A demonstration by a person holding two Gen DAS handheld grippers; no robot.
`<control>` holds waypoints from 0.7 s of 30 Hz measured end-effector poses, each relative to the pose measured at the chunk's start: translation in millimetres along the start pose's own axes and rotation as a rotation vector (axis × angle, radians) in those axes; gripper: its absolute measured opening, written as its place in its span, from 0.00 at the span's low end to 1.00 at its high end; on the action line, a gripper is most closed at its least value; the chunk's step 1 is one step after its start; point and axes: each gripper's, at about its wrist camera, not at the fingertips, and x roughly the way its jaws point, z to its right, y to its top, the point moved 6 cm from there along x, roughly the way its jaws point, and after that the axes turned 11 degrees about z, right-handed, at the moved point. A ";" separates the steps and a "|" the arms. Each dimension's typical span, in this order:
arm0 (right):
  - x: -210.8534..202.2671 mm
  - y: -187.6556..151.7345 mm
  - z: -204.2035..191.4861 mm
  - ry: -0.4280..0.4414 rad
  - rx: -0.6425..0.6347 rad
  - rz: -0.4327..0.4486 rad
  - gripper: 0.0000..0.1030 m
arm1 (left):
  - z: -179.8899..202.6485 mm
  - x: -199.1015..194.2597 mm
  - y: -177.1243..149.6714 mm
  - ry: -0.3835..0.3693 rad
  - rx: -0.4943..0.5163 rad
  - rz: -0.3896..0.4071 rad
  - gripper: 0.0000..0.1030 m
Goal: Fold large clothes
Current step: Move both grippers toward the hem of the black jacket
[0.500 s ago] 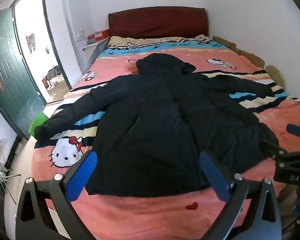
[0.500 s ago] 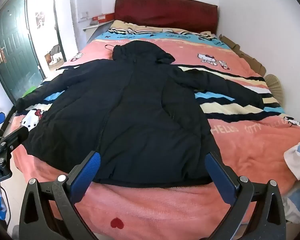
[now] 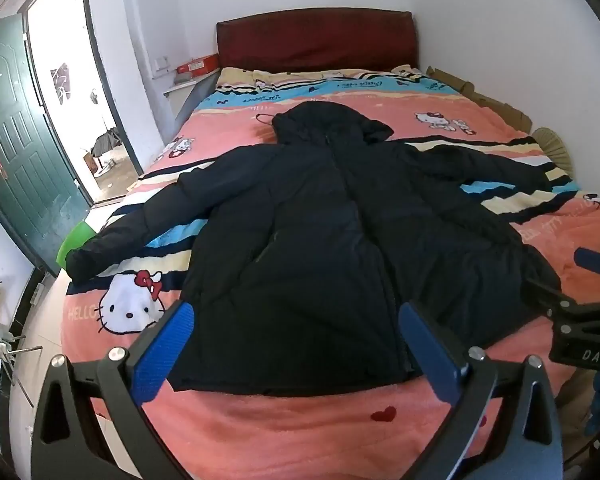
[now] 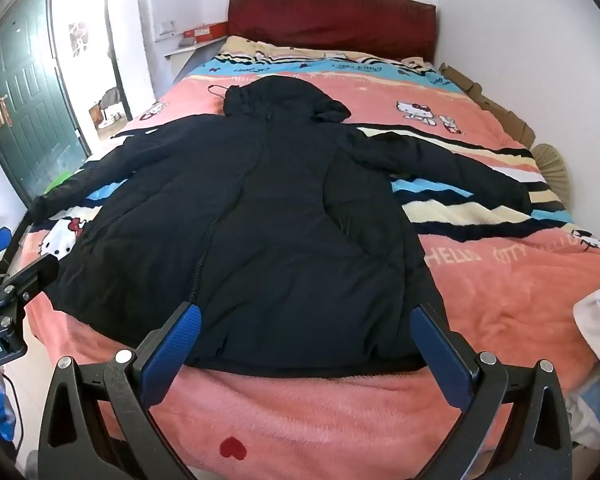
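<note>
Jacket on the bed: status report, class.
Left claw open, right claw open, both empty. Black hooded jacket spread flat, sleeves out, unfolded. Nothing on it.

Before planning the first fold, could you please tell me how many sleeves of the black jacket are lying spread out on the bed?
2. The left sleeve stretches toward the door-side bed edge; the right sleeve stretches toward the wall side. Neither is folded in.

Both wrist cameras look from the foot of the bed (image 3: 300,432) toward the headboard (image 4: 332,20), low and close over its near edge. The left view sits further left, catching the doorway (image 3: 72,112); the right one sits beside it. Both share the spread black jacket (image 4: 240,232).
</note>
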 end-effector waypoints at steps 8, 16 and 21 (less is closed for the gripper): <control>9.9 1.3 1.3 -0.002 0.000 -0.011 1.00 | -0.4 9.7 0.4 0.000 -0.009 -0.018 1.00; 9.6 11.0 5.5 -0.006 -0.001 0.003 1.00 | -1.1 14.7 7.0 -0.028 -0.041 -0.018 1.00; 9.6 18.4 7.6 -0.012 -0.001 0.012 1.00 | 0.0 13.6 13.2 -0.043 -0.046 -0.003 1.00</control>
